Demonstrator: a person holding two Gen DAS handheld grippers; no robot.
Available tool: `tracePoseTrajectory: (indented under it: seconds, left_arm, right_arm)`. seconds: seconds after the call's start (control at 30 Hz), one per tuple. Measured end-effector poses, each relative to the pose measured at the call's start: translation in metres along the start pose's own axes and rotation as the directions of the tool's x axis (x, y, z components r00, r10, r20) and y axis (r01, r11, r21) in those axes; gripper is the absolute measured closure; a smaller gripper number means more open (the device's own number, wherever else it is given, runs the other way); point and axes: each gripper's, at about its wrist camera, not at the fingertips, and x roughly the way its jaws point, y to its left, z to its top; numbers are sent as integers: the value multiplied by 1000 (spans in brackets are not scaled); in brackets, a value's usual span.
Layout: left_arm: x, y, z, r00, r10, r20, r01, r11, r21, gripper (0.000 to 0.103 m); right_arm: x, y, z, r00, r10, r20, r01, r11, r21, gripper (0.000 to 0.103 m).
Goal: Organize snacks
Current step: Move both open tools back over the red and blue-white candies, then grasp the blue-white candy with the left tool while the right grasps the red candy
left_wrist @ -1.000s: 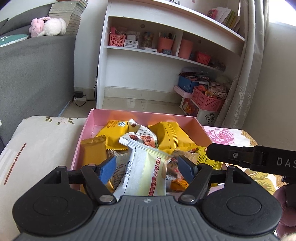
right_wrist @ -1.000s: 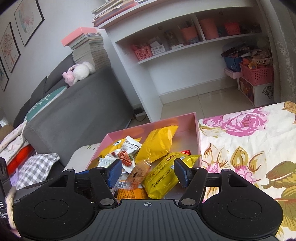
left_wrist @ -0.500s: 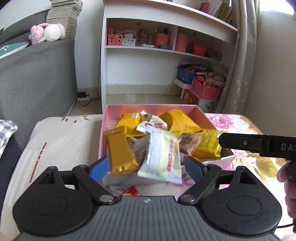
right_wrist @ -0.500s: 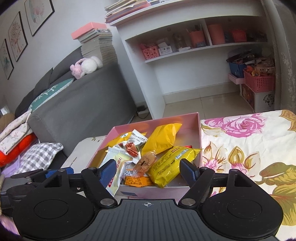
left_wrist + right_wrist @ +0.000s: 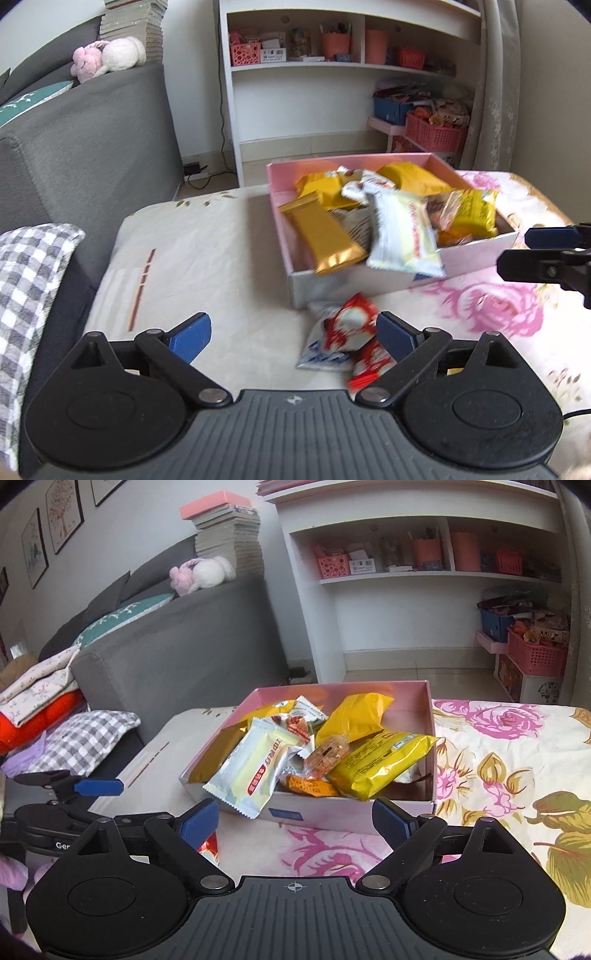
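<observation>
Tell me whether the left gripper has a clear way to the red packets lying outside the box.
Probably yes: the left gripper is open, and the red packets lie uncovered by its right finger.

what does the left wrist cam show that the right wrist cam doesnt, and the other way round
Only the left wrist view shows the red and white snack packets lying clearly on the cloth outside the box, by the open left gripper. Only the right wrist view shows the framed pictures on the wall and the folded laundry. Both show the pink box full of snacks, the white packet overhanging its near edge, and the shelf.
</observation>
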Motion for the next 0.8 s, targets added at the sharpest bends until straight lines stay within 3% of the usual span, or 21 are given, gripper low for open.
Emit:
tracePoseTrajectory:
  seconds: [0.27,0.53,0.6,0.67,0.8]
  left_arm:
    - [4,28,-15,998,21,-60,-22,1000,-8,8]
    - [16,37,-25,994,4,-108,-3,1000,12,8]
    - [18,39,-26,993,0,-117,2,1000,17,8]
    - [20,40,-27,992,-7,-124,9,1000,15,8]
    - [23,38,-30,990,-17,-137,20,999,25,9]
  right_arm:
    - [29,33,-16,996,18,-86,-24,997,-69,11]
    - [58,54,-24,990,42,-134,-47,998,-37,14]
    - [63,56,-25,989,47,-139,-50,999,-15,19]
    - [67,55,-25,988,54,-145,-53,999,9,32]
    - [73,55,-26,985,84,-152,-79,996,33,47]
